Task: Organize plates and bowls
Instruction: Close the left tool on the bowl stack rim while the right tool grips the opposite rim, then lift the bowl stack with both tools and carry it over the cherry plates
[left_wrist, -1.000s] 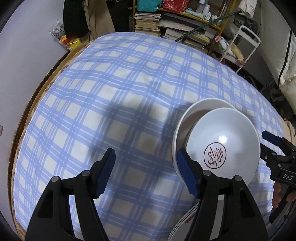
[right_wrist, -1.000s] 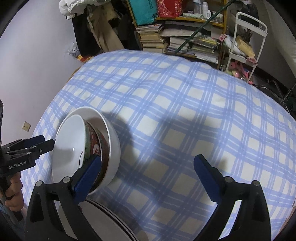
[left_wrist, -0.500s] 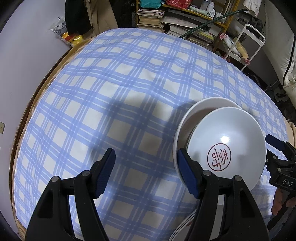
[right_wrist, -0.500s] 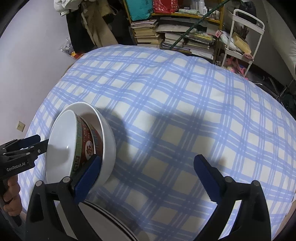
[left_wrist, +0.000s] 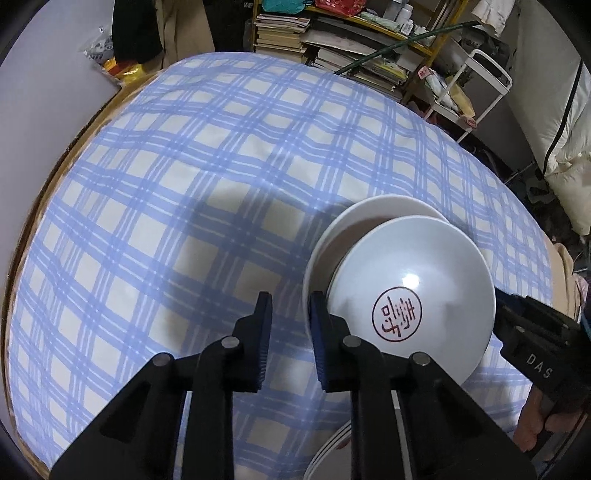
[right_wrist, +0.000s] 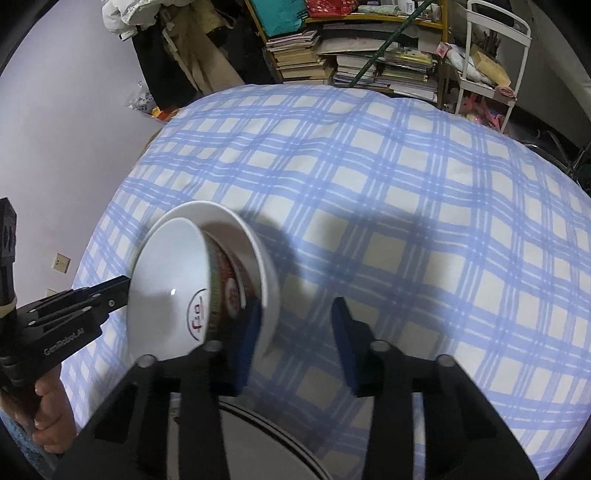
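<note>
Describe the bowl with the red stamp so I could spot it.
Look at the blue checked cloth, near its right edge. Two white bowls nest there, tilted; the inner bowl has a round red stamp inside and a red patterned outside, while the outer bowl is plain white.

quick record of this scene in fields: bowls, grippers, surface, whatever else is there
surface: blue plaid cloth
bowls: red-patterned bowl nested in white bowl, both steeply tilted
left gripper: narrow gap, nothing between fingers, beside white bowl's rim
right gripper: wider gap, nothing between fingers, at the bowls' other side
near edge: stacked plates, partly hidden
</note>
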